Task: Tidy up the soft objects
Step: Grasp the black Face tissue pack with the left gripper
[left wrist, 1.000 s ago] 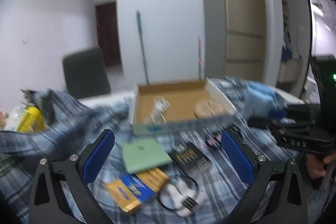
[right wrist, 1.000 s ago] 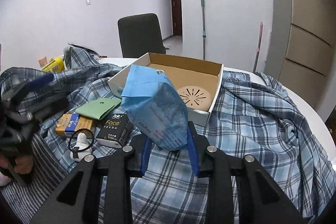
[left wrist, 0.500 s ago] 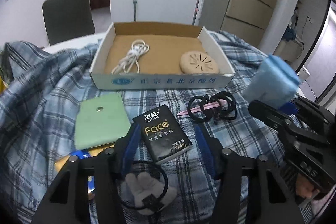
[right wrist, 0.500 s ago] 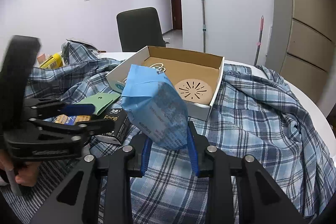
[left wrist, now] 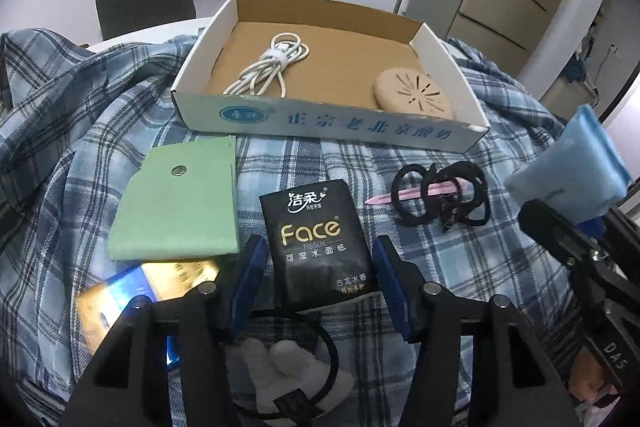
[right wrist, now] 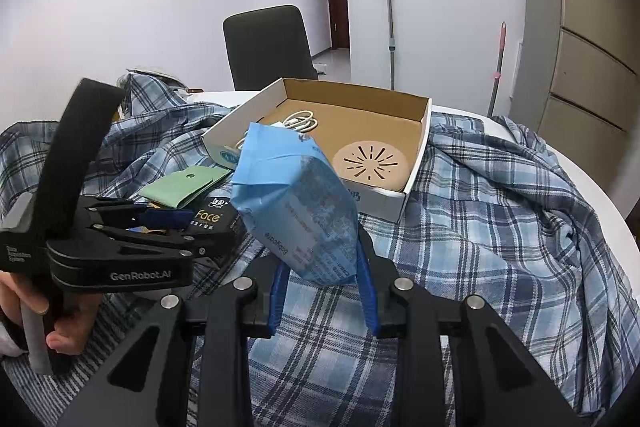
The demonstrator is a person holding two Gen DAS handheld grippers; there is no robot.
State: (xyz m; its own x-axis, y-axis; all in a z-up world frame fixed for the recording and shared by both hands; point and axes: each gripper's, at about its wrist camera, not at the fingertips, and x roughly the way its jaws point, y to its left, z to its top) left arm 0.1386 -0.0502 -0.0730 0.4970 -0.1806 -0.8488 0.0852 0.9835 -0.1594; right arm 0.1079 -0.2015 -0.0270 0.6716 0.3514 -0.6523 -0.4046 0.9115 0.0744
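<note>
While you look down your left wrist camera, your left gripper [left wrist: 318, 277] stands spread, its two blue pads flanking the lower half of the black tissue pack [left wrist: 318, 241] that lies flat on the plaid shirt [left wrist: 80, 131]; the pads sit just beside the pack's edges, and whether they touch it cannot be told. The pack reads "Face" in gold with "TISSUE" beneath and Chinese characters above and below. Left of it lies a green snap pouch [left wrist: 180, 203], partly over a blurred yellow-and-blue packet [left wrist: 136, 299]. Right of the pack a pink clip is threaded through black hair ties [left wrist: 440, 197]. Beyond them the cardboard box [left wrist: 328, 125], with blue Chinese lettering along its white front wall, holds a coiled white cable [left wrist: 270, 67] and a tan slotted disc [left wrist: 414, 95]. At the right edge your right gripper [left wrist: 576, 223] holds the blue wipes pack [left wrist: 576, 173] above the shirt. Between your own arms lies a white item with a black cord [left wrist: 296, 375]. In the right wrist view, your right gripper [right wrist: 324, 287] is pinching the blue wipes pack [right wrist: 296, 203] by its lower end, upright and tilted left, near the box [right wrist: 416, 163]; its small print is blurred. Your left gripper [right wrist: 192, 223], marked "GenRobot.AI", reaches to the "Face" pack [right wrist: 214, 217].
</note>
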